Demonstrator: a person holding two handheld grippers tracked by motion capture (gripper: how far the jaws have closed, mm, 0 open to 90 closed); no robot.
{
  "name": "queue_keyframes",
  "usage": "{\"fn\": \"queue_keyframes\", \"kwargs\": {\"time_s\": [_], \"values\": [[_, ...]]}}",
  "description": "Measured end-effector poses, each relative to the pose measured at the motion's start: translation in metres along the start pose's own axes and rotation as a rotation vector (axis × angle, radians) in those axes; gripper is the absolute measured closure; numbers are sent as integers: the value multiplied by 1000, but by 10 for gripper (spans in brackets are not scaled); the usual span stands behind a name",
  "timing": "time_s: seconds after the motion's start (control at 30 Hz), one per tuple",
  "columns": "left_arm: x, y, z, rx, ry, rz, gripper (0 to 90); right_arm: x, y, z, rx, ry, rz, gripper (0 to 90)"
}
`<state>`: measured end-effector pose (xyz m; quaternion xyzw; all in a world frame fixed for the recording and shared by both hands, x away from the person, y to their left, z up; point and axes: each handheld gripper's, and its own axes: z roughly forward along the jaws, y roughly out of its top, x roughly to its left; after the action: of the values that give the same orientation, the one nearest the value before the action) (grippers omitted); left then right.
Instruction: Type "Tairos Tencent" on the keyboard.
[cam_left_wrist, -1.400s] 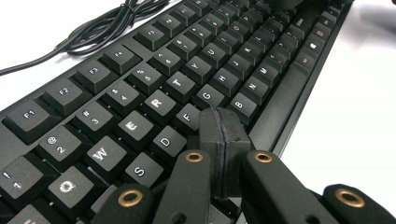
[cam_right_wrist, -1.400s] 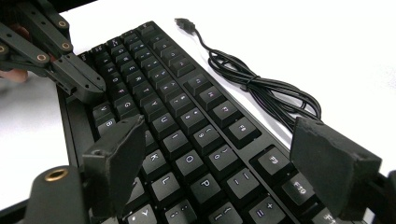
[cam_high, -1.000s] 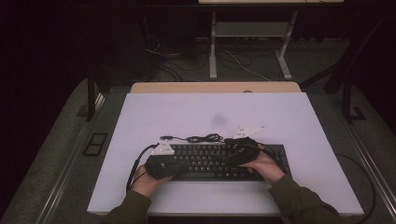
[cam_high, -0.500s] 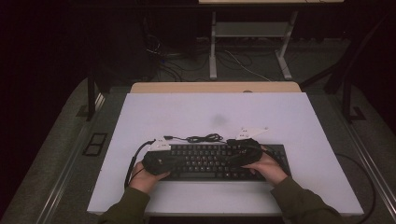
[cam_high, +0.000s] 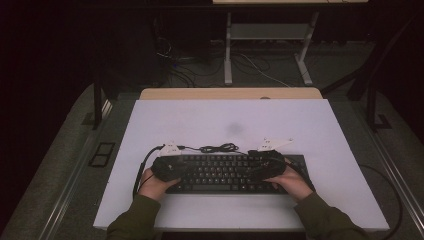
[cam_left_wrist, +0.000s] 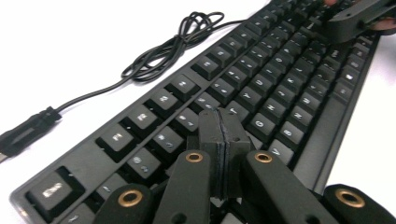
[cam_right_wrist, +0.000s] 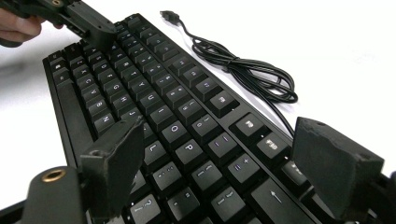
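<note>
A black keyboard (cam_high: 227, 175) lies flat on the white table (cam_high: 230, 117), near its front edge. Its black cable (cam_high: 217, 148) is coiled just behind it, with the USB plug (cam_left_wrist: 23, 133) lying free. My left gripper (cam_high: 185, 170) hovers over the keyboard's left end and points right. Its jaws are pressed together, and the left gripper's (cam_left_wrist: 224, 123) tips sit just above the upper letter keys (cam_left_wrist: 261, 126). My right gripper (cam_high: 253, 167) is over the right end and points left. The right gripper's (cam_right_wrist: 224, 154) jaws stand wide apart above the keys (cam_right_wrist: 189, 151), holding nothing.
A person's hands and dark green sleeves (cam_high: 135, 220) come in from the front edge. A wooden desk edge (cam_high: 230, 93) adjoins the table's far side, with a metal frame (cam_high: 265, 35) and floor cables (cam_high: 180, 65) beyond. The far half of the table has free room.
</note>
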<state>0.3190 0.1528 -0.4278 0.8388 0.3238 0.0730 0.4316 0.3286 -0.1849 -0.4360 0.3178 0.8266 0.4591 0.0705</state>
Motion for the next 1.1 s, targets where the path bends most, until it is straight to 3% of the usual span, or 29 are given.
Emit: {"fn": "queue_keyframes", "kwargs": {"time_s": [0.23,1.1], "values": [[5,0,2,13,6,-1,890,-2,-2,-3,-6,-9,9,175],[3,-1,12,48,-2,19,890,-1,-3,-3,-1,-13,13,175]]}}
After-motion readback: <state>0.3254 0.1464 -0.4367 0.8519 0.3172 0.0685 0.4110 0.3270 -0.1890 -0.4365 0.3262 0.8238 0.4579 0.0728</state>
